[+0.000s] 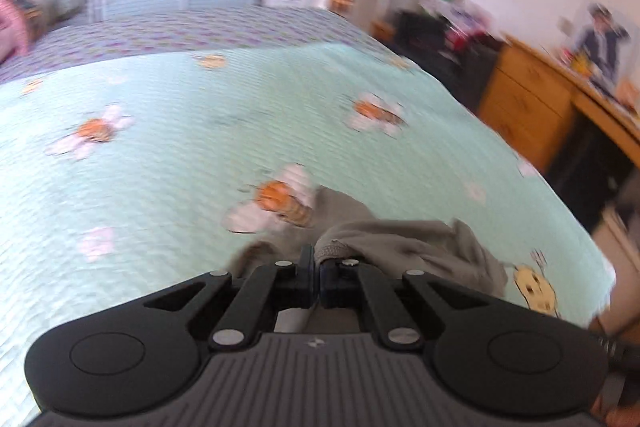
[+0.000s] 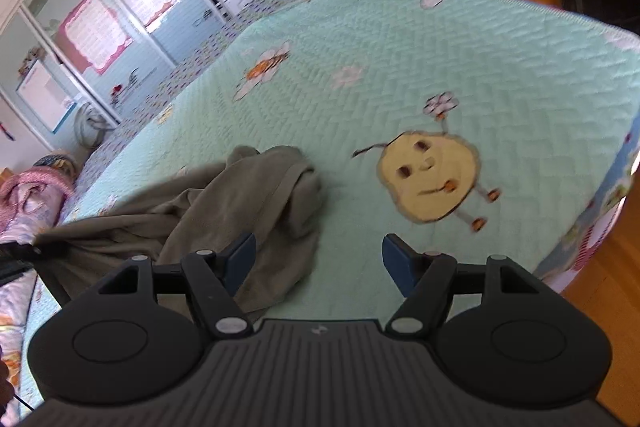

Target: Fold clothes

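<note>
A crumpled grey-olive garment [image 1: 420, 247] lies on a mint quilted bedspread [image 1: 180, 155] printed with bees and flowers. My left gripper [image 1: 316, 267] is shut on a ribbed hem of the garment, and the cloth bunches just past the fingertips. In the right wrist view the same garment [image 2: 240, 203] spreads from centre to the left edge, drawn into a taut corner there. My right gripper [image 2: 318, 259] stands open low over the bedspread [image 2: 400, 47]. Its left finger [image 2: 240, 255] is over the garment's near edge and its right finger over bare quilt. Nothing is held between them.
A yellow cartoon bee patch [image 2: 428, 179] sits right of the garment. The bed's edge [image 2: 592, 227] drops to a wooden floor [image 2: 600, 291] on the right. A wooden desk [image 1: 528, 99] stands beyond the bed. Pink bedding [image 2: 28, 187] lies far left, a wardrobe [image 2: 100, 7] behind.
</note>
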Action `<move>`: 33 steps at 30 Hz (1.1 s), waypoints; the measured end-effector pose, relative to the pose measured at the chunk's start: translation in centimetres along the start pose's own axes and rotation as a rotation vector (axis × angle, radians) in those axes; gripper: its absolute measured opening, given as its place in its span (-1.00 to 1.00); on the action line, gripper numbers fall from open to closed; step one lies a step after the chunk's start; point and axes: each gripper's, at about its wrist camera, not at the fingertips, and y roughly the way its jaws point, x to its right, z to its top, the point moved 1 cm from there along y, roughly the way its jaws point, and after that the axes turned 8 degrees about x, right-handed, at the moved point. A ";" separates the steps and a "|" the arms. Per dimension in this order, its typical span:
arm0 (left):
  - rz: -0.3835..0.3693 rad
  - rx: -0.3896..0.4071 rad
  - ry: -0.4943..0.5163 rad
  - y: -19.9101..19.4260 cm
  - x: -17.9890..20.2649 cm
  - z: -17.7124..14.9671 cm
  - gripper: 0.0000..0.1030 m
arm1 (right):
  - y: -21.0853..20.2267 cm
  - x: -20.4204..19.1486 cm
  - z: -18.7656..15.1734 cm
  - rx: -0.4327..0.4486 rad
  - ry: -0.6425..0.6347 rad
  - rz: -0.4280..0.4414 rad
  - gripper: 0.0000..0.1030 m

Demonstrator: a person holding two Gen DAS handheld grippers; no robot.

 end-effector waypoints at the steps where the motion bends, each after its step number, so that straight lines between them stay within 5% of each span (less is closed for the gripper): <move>1: 0.025 0.009 -0.019 -0.5 -0.8 0.1 -0.98 | 0.1 -0.5 -0.3 -0.009 -0.010 0.016 0.38; 6: 0.107 -0.006 -0.057 -2.4 -3.8 -1.0 -0.98 | 0.6 -4.2 -2.2 -0.081 -0.109 0.099 0.42; 12: 0.115 -0.019 -0.074 -4.0 -5.5 -1.5 -0.98 | 0.5 -8.0 -3.9 -0.152 -0.174 0.182 0.42; 18: 0.093 -0.010 -0.066 -4.1 -5.0 -1.6 -0.98 | 0.2 -12.6 -5.2 -0.153 -0.289 0.398 0.61; 23: 0.087 0.008 -0.085 -4.9 -5.4 -1.5 -0.98 | 3.1 -10.0 -5.6 -0.222 -0.234 0.214 0.51; 29: 0.083 -0.008 -0.096 -4.5 -5.8 -1.7 -0.98 | 1.7 -3.7 -2.8 -0.161 -0.076 -0.030 0.45; 33: 0.086 -0.011 -0.067 -4.3 -5.1 -1.7 -0.98 | 0.3 -5.9 -1.8 -0.115 -0.118 0.137 0.47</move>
